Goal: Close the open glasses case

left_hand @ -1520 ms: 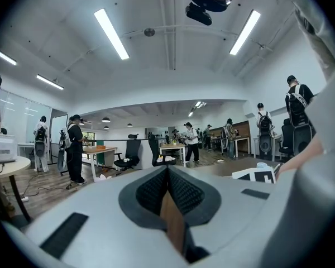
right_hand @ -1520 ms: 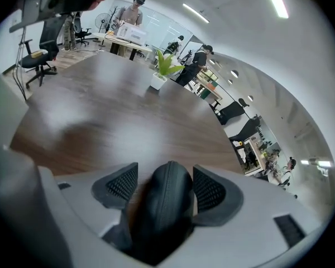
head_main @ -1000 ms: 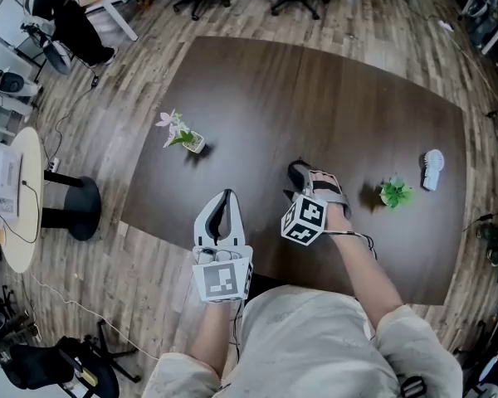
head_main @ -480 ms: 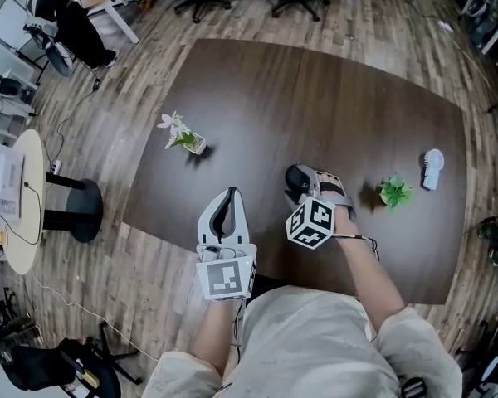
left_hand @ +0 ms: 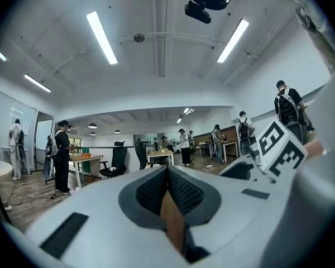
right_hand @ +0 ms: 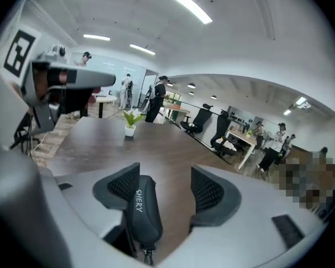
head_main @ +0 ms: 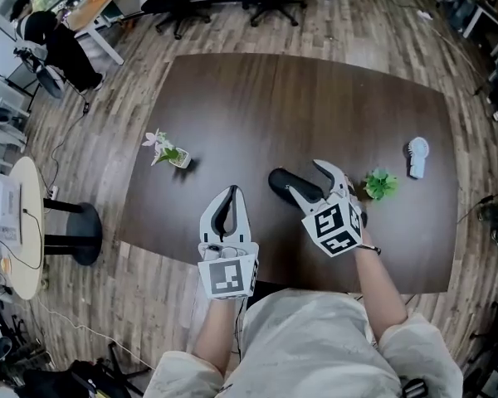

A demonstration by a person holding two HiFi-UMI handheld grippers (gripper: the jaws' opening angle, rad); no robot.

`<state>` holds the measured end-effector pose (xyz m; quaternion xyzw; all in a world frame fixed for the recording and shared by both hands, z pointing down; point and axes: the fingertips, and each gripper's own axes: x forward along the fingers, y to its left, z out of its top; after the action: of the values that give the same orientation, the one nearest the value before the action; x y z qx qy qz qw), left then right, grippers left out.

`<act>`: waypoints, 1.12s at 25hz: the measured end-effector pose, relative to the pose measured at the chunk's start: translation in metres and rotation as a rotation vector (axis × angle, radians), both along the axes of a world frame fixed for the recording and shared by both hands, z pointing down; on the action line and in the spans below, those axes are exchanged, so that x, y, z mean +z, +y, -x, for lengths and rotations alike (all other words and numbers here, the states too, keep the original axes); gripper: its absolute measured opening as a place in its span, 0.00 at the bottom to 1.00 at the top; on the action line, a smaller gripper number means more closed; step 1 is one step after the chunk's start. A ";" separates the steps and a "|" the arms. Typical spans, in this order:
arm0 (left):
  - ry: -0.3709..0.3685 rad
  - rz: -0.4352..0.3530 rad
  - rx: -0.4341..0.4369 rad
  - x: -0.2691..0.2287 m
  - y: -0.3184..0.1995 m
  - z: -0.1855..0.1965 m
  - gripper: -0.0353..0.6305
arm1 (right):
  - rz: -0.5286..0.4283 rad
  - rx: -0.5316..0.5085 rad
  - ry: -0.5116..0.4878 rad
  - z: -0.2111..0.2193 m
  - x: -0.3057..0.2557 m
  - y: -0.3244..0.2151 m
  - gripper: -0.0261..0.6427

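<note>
Glasses case: black, oval, lying flat on the dark table, toward the near edge and right of centre. It sits between the flowering sprig at left and the green plant at right. The lid appears down, with no gap visible.

Right gripper: jaws stand apart and grip nothing. A second ago it sat low on the case, its marker cube covering most of it. Now it is lifted and rolled, and the whole length of the case shows. Judgement: the closing press looks done and the gripper is leaving. What remains is to confirm the lid stays shut.

Left gripper: jaws pressed together, empty. It is held at the near table edge, left of the case and well apart from it, its place little changed.

White object: far right of the table, kind unclear.

Views:
- **Head view:** gives the full layout.
- **Right gripper view:** alone shows the case close up, a rounded shell with pale lettering and a small tab at its near end. The case shows in the jaw gap, beside the pad at that view's left. Contact cannot be judged there.
- **Left gripper view:** shows no table or case, only the shut pads, ceiling lights and people standing in the room.
</note>
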<state>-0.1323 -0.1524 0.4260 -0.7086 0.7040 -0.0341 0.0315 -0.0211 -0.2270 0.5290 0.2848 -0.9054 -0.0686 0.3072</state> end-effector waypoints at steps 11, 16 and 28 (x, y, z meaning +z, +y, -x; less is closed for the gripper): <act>-0.018 -0.047 0.152 -0.016 -0.034 -0.071 0.06 | -0.082 0.287 -0.419 -0.122 -0.090 -0.008 0.46; -0.015 -0.061 0.198 -0.022 -0.047 -0.096 0.06 | -0.179 0.388 -0.536 -0.180 -0.121 -0.002 0.44; -0.008 -0.046 0.211 -0.016 -0.059 -0.111 0.06 | -0.308 0.602 -0.523 -0.277 -0.132 0.011 0.43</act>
<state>-0.0212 -0.2116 0.4095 -0.7776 0.6262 -0.0170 0.0540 0.2561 -0.2156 0.3974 0.5867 -0.8086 -0.0360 0.0274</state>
